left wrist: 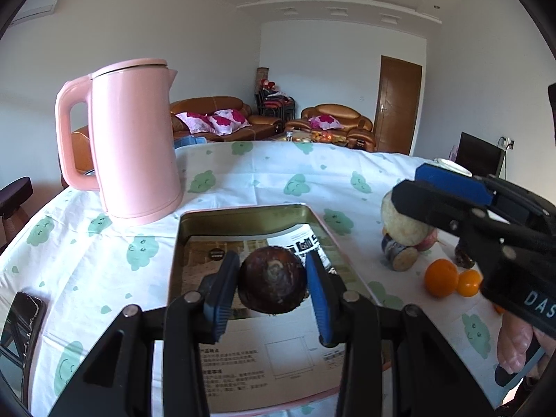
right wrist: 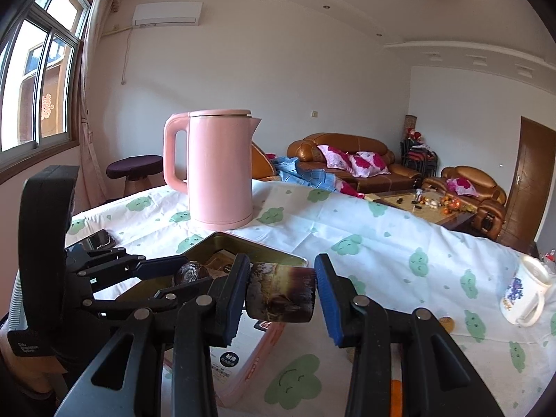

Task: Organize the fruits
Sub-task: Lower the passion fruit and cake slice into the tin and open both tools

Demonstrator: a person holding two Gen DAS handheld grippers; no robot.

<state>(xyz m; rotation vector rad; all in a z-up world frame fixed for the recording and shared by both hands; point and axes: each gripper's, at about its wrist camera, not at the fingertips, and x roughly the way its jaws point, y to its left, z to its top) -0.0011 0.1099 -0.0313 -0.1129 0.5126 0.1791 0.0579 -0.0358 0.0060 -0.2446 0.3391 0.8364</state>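
Observation:
A dark brown round fruit (left wrist: 272, 281) sits between the blue pads of my left gripper (left wrist: 272, 267), which is shut on it just above the open gold metal tin (left wrist: 243, 213). The right wrist view shows the same fruit (right wrist: 189, 272) in the left gripper (right wrist: 173, 274) over the tin (right wrist: 250, 245). My right gripper (right wrist: 281, 278) is shut on a short dark brown cylinder piece (right wrist: 281, 295) near the tin's right edge. In the left wrist view the right gripper (left wrist: 413, 191) comes in from the right, and what it holds is hidden there.
A pink kettle (left wrist: 135, 139) stands behind the tin. On the cloud-print tablecloth to the right lie a pale round fruit (left wrist: 403, 224), a cut cylinder piece (left wrist: 399, 255) and two oranges (left wrist: 441, 278). A phone (left wrist: 24, 312) lies left, a mug (right wrist: 524, 292) far right.

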